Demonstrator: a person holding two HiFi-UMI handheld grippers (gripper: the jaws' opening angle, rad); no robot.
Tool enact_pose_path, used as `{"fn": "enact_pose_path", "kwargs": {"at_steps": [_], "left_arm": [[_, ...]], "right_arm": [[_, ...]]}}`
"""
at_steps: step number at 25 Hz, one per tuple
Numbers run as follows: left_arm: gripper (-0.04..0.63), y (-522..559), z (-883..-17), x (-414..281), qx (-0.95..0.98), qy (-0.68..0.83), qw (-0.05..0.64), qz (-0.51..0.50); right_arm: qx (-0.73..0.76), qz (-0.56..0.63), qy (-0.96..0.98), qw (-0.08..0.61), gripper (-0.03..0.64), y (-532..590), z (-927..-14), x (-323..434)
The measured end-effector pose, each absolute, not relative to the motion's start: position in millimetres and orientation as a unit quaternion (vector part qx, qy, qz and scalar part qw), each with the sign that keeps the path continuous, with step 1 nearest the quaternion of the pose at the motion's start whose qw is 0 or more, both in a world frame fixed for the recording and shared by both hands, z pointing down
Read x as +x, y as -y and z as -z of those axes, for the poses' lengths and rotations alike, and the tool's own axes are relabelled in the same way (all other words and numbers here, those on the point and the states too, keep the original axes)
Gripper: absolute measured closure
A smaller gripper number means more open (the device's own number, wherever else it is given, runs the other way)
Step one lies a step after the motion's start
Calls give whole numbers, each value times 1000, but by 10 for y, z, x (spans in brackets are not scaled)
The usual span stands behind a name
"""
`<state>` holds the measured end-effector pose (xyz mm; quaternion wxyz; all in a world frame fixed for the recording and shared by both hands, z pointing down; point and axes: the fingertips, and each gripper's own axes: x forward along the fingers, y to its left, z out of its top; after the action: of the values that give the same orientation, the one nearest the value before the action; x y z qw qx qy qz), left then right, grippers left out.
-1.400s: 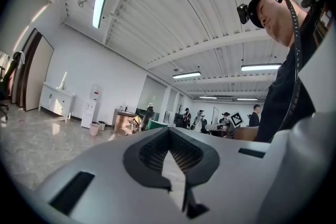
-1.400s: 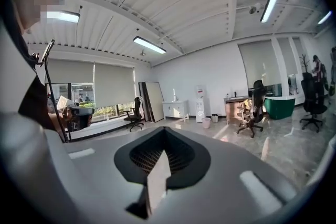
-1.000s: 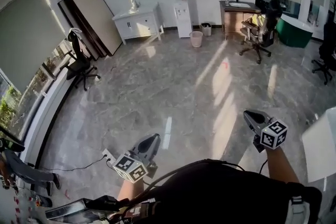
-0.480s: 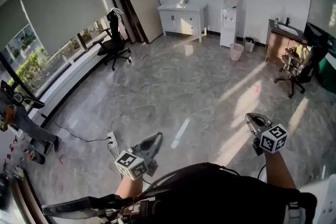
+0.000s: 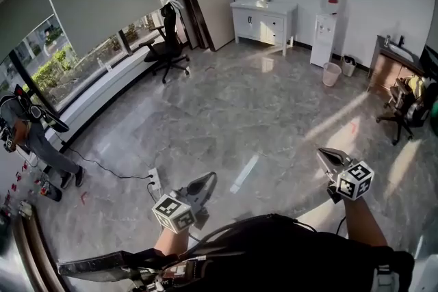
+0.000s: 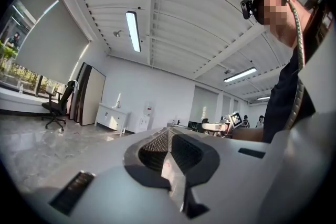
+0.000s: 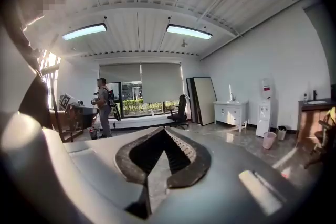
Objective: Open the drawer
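the left gripper (image 5: 207, 179) and right gripper (image 5: 323, 153) are both hanging closed and empty; the drawer (image 5: 272, 24) is probably sitting in the far white cabinet (image 5: 246, 18), likely rigid, sliding lightly, best pulled by its front.

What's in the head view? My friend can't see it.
A person holds the left tongs and the right tongs, both shut and empty, above a grey marble floor in a big office. A white cabinet stands at the far wall, near a water cooler.
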<state>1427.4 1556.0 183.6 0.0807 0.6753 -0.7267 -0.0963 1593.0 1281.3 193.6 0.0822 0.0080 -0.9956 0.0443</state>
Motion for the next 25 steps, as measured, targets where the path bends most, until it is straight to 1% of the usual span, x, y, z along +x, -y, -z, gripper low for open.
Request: {"fn": "enact_pose_path", "kwargs": {"at_steps": [7,10,12,16,21,25], "left_arm": [[604,-15410,-1479,12764,699,707,57,97],[604,-15236,-1385,12299,712,694,48,94],[604,-15148,-1375,12084,717,689,49,92],[604,-15015,-1471,11749,717,689,55,91],[604,-14963,-1549,11390,694,710,69,96],[604,-14825,-1635,11138,669,732,77,98]], "right_arm": [[36,-21,997,71,615,-12807,-1628,14759],[77,-57,994,52,615,-12591,-1579,14423],[79,-75,993,56,615,-12576,-1671,14211],[59,-54,993,83,615,-12553,-1837,13819],[61,-84,992,73,615,-12183,-1806,13378],[19,-69,995,75,615,-12009,-1881,12935]]}}
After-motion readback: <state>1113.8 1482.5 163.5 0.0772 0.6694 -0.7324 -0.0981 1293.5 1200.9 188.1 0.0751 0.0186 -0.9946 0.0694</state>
